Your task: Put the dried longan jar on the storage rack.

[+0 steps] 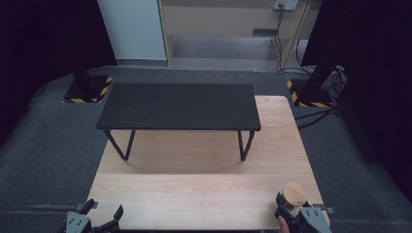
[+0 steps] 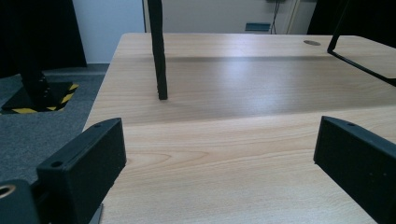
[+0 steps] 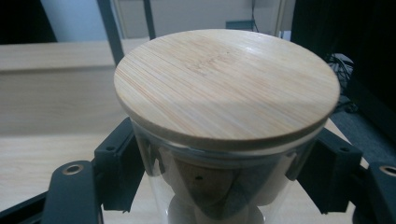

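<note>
A glass jar (image 1: 294, 194) with a round bamboo lid (image 3: 226, 79) stands at the near right corner of the light wooden table (image 1: 194, 189). My right gripper (image 1: 291, 208) is shut on it, one black jaw pressed to each side of the glass just below the lid, as the right gripper view shows (image 3: 224, 168). The inside of the jar is hard to make out through the glass. At the near left edge, my left gripper (image 1: 104, 210) stands open, and in the left gripper view (image 2: 219, 154) its jaws are wide apart over bare wood.
A low black bench (image 1: 180, 104) on thin black legs (image 2: 159, 51) stands across the far half of the table. Grey carpet surrounds the table. Two stand bases with yellow-black tape (image 1: 90, 90) (image 1: 311, 94) sit at the far corners, with cables (image 1: 320, 114) on the right.
</note>
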`<state>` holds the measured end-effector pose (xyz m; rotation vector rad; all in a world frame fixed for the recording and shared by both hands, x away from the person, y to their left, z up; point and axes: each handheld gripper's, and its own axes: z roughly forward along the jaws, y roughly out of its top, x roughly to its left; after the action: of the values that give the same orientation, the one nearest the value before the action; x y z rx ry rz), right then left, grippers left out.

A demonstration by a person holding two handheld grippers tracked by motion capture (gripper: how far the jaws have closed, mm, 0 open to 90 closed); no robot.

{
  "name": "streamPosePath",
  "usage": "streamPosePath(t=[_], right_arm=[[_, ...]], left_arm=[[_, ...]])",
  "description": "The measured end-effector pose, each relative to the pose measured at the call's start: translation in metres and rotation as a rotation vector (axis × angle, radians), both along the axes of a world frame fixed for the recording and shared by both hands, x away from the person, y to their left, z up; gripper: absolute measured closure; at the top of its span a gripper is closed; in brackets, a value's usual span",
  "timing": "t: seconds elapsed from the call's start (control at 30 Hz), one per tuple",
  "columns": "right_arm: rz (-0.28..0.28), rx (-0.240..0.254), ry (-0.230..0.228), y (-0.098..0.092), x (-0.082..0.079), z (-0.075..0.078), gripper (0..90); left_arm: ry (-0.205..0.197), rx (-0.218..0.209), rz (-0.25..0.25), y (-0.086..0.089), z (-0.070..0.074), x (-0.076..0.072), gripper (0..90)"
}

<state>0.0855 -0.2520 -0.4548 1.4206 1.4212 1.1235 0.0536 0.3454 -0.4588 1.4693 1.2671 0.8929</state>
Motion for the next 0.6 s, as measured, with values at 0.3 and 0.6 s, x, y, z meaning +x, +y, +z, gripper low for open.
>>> streamPosePath(t=[0.3, 0.6], right_arm=[[0.092, 0.031, -0.037, 0.003, 0.005, 0.033, 25.6], [0.167, 0.046, -0.077, 0.011, 0.018, 0.071, 25.7]], left_arm=[[-0.005, -0.005, -0.012, 0.0, 0.002, -0.001, 1.1], [-0.011, -0.015, -0.021, 0.0, 0.003, -0.002, 1.2]])
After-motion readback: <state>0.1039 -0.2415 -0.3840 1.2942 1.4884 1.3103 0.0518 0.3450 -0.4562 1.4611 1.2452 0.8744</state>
